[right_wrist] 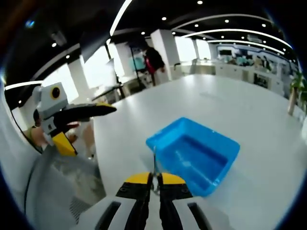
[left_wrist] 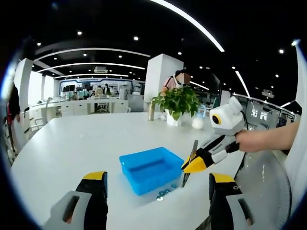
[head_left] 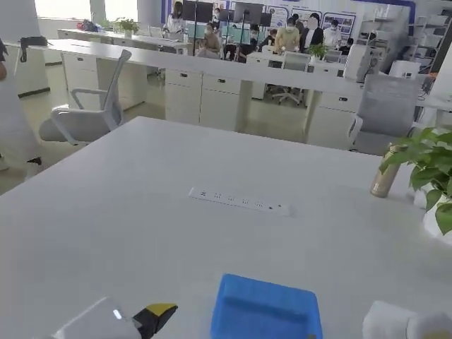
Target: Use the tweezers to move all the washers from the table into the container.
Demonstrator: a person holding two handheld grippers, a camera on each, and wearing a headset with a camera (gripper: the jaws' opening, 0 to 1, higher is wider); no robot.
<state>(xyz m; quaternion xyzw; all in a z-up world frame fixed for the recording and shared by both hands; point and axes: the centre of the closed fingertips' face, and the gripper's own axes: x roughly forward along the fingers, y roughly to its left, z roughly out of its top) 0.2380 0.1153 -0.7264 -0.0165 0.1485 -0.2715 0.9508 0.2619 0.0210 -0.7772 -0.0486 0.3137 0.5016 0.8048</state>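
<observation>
- Head view: the white counter (head_left: 141, 212) takes up most of the frame, with a power strip (head_left: 240, 201) set into it at centre.
- The blue container (head_left: 265, 311) stands at the bottom edge, centre.
- The yellow-and-black tip of the left claw (head_left: 155, 316) pokes in at lower left, just beside the container; its opening cannot be told here.
- A plant (head_left: 431, 169) and a metal bottle (head_left: 385, 173) stand at the right edge.
- Left gripper view: the left claw (left_wrist: 158, 184) rises from the bottom with its two jaws set wide apart and nothing between them.
- The container (left_wrist: 151, 167) sits on the counter in the lower centre.
- The washers (left_wrist: 164, 193) lie on the counter, just in front of the container's near wall.
- The right claw (left_wrist: 195, 165) comes in from the right, held by a hand (left_wrist: 249, 141). It is clamped on the tweezers (left_wrist: 185, 176), whose tips point down near the washers.
- Right gripper view: the right claw (right_wrist: 154, 181) is closed tight on the tweezers (right_wrist: 154, 160), which stick up as a thin line at bottom centre.
- The container (right_wrist: 194, 155) lies just right of the tweezers' tip.
- The left claw (right_wrist: 85, 125) hangs at the left of the frame, jaws spread and empty.
</observation>
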